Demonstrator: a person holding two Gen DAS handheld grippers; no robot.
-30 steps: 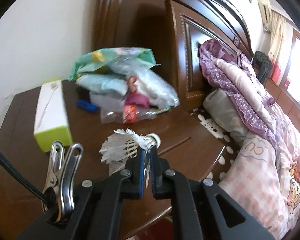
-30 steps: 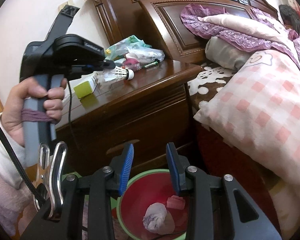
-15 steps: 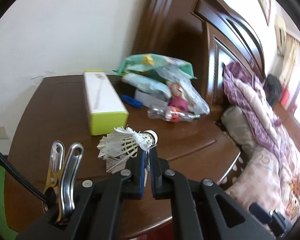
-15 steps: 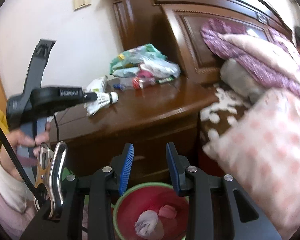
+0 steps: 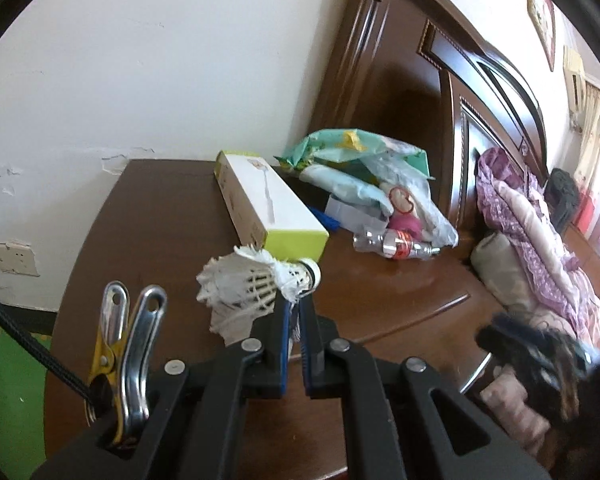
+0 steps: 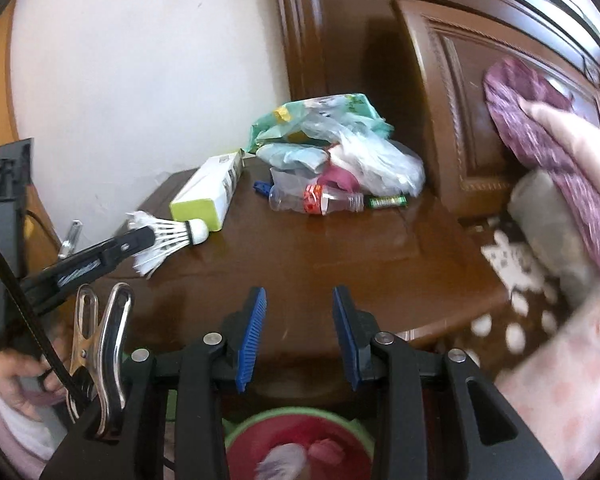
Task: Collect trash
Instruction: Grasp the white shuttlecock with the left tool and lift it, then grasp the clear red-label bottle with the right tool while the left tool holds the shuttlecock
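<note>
- Left gripper [image 5: 294, 312]: jaws clamped on the feather skirt of a white shuttlecock [image 5: 256, 284], which lies crosswise with its cork tip to the right, raised above the near part of the nightstand [image 5: 160, 216].
- Left gripper from the right wrist view [image 6: 140, 240]: it reaches in from the left, angled up and to the right; the person's hand [image 6: 16, 372] grips its handle at the lower left, above a pink sleeve [image 6: 4, 432].
- Right gripper [image 6: 298, 332]: blue pads stand apart with nothing between them; it hangs over the near edge of the nightstand, pointing down at a slant.
- Bin [image 6: 300, 444]: red inside with a green rim, on the floor below the right gripper; crumpled scraps lie in it, blurred.
- Nightstand clutter: a white-and-green box [image 5: 268, 208] just behind the shuttlecock, a flattened bottle [image 5: 392, 242] to its right, and a pile of bags [image 5: 364, 172] against the headboard [image 5: 400, 92].
- Bed [image 5: 540, 232] at right, with pink and purple bedding.
</note>
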